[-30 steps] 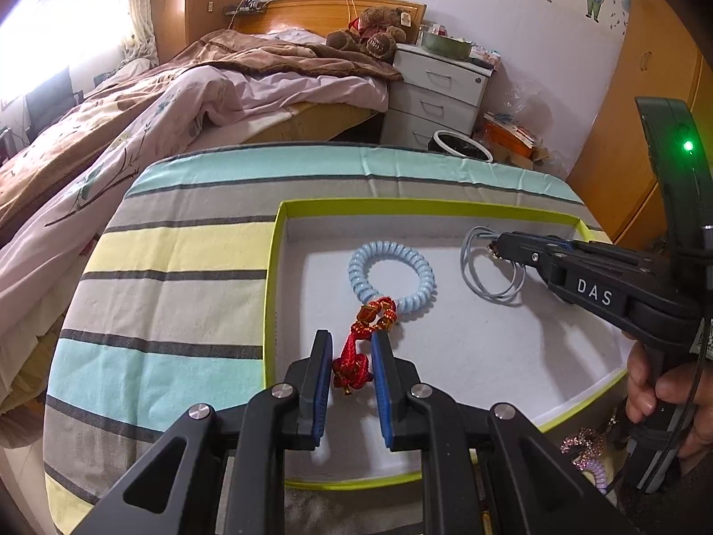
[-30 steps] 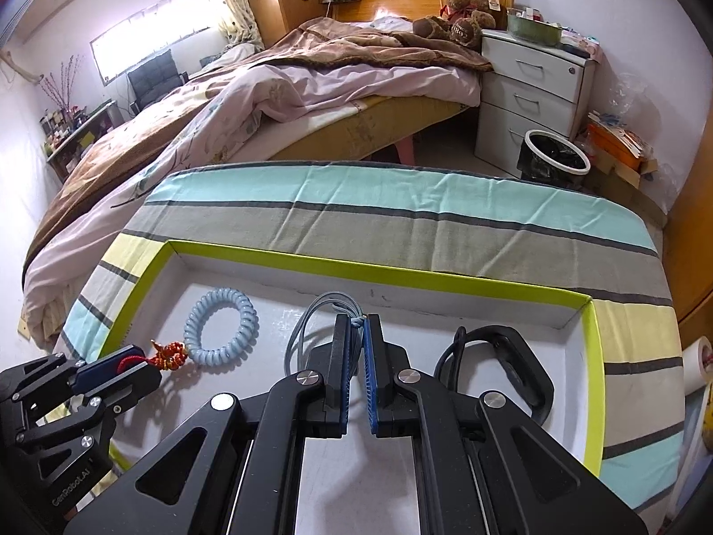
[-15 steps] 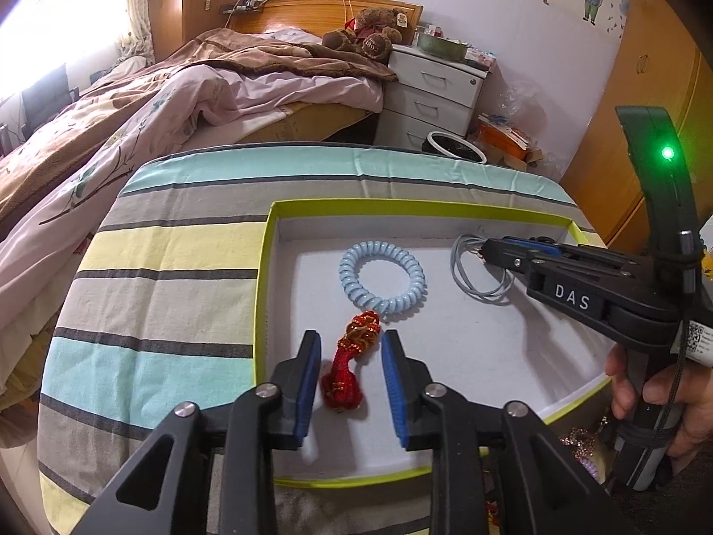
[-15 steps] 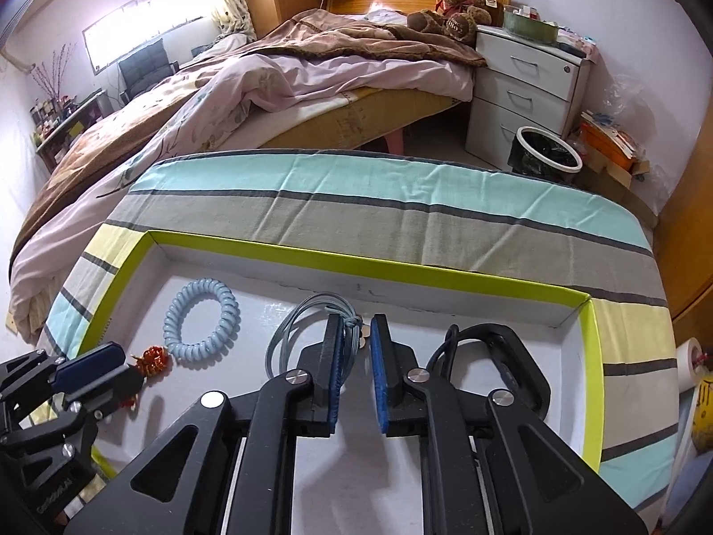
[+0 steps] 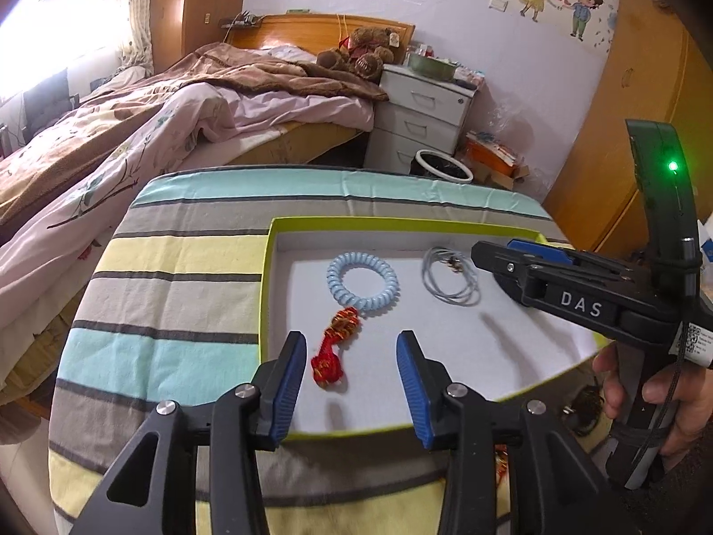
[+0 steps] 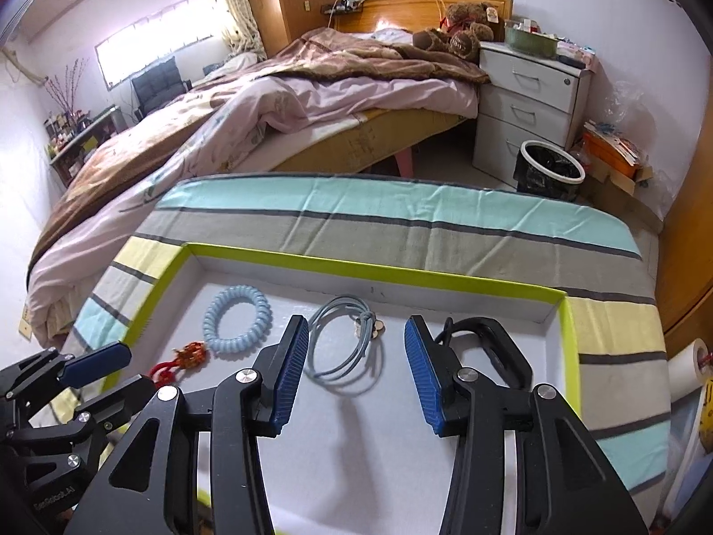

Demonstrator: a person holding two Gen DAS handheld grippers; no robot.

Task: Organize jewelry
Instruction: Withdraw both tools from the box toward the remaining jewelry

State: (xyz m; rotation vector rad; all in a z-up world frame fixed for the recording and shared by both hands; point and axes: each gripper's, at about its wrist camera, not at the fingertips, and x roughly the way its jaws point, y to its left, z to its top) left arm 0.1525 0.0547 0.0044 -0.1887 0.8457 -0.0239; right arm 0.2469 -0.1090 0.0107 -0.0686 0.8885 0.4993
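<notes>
A white tray with a lime-green rim (image 5: 267, 276) (image 6: 370, 269) lies on a striped cloth. In it lie a light-blue spiral bracelet (image 5: 362, 280) (image 6: 237, 318) with a red and gold knot charm (image 5: 335, 345) (image 6: 180, 359), a grey-blue cord bracelet (image 5: 450, 278) (image 6: 345, 343) and a black band (image 6: 494, 343). My left gripper (image 5: 352, 379) is open and empty, its jaws on either side of the red charm's near end. My right gripper (image 6: 356, 365) is open and empty above the cord bracelet; it also shows in the left wrist view (image 5: 517, 254).
The striped cloth (image 5: 178, 276) covers the table, which ends just behind the tray. A bed (image 6: 267, 102), a white drawer unit (image 6: 526, 98) and a bin (image 6: 550, 169) stand beyond. A wooden wardrobe (image 5: 633, 111) is at the right.
Both grippers have opened wide. The left let go of the red charm, the right let go of the cord bracelet; both pieces now lie in the tray. Both grippers have pulled back a little.
</notes>
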